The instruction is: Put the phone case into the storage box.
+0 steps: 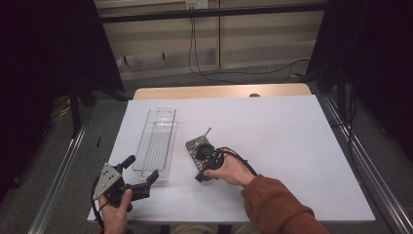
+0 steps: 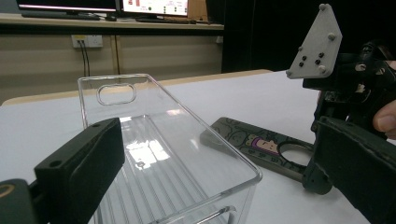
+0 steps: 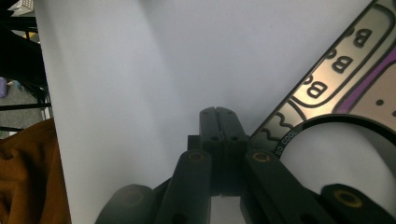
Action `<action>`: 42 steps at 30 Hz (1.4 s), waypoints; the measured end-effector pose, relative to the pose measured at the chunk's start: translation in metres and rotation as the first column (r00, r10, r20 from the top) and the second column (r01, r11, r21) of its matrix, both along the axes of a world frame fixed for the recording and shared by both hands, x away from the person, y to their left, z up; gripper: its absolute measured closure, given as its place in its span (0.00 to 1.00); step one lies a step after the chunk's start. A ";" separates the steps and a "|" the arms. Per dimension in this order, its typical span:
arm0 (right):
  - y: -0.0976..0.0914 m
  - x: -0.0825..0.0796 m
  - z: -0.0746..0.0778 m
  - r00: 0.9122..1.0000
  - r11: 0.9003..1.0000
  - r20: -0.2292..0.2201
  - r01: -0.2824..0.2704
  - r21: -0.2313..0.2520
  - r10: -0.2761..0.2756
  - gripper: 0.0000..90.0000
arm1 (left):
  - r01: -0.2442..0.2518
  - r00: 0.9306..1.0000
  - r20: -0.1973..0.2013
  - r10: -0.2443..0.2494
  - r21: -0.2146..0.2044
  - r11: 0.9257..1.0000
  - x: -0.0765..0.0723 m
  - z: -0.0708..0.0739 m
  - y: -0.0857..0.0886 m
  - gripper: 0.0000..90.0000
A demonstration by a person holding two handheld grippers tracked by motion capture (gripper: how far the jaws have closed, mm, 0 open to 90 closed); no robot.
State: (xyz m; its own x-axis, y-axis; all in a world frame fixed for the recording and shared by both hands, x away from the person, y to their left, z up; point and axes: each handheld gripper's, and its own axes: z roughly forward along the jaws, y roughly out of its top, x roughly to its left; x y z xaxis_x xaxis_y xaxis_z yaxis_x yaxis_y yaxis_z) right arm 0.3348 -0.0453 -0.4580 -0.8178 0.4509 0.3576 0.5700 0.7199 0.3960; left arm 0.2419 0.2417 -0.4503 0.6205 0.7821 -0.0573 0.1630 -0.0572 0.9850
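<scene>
your right gripper [image 1: 207,157] sits at centre frame of the high view, fingers pressed together on nothing, tips down beside the patterned flat case [image 2: 261,144] on the white counter [image 1: 292,146]. your left gripper [image 1: 139,173], lower left, has its fingers apart at the near end of the clear plastic tray [image 1: 157,141].

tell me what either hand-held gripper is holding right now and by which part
Nothing is held. The right hand-held gripper is shut on itself beside the phone case; the left hand-held gripper stands open around the clear tray's near end.
</scene>
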 end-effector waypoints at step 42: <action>-0.046 0.012 -0.001 0.997 0.995 0.027 0.075 -0.071 -0.073 1.00 | 0.001 1.000 -0.008 -0.001 -0.007 1.000 0.000 -0.001 -0.001 0.02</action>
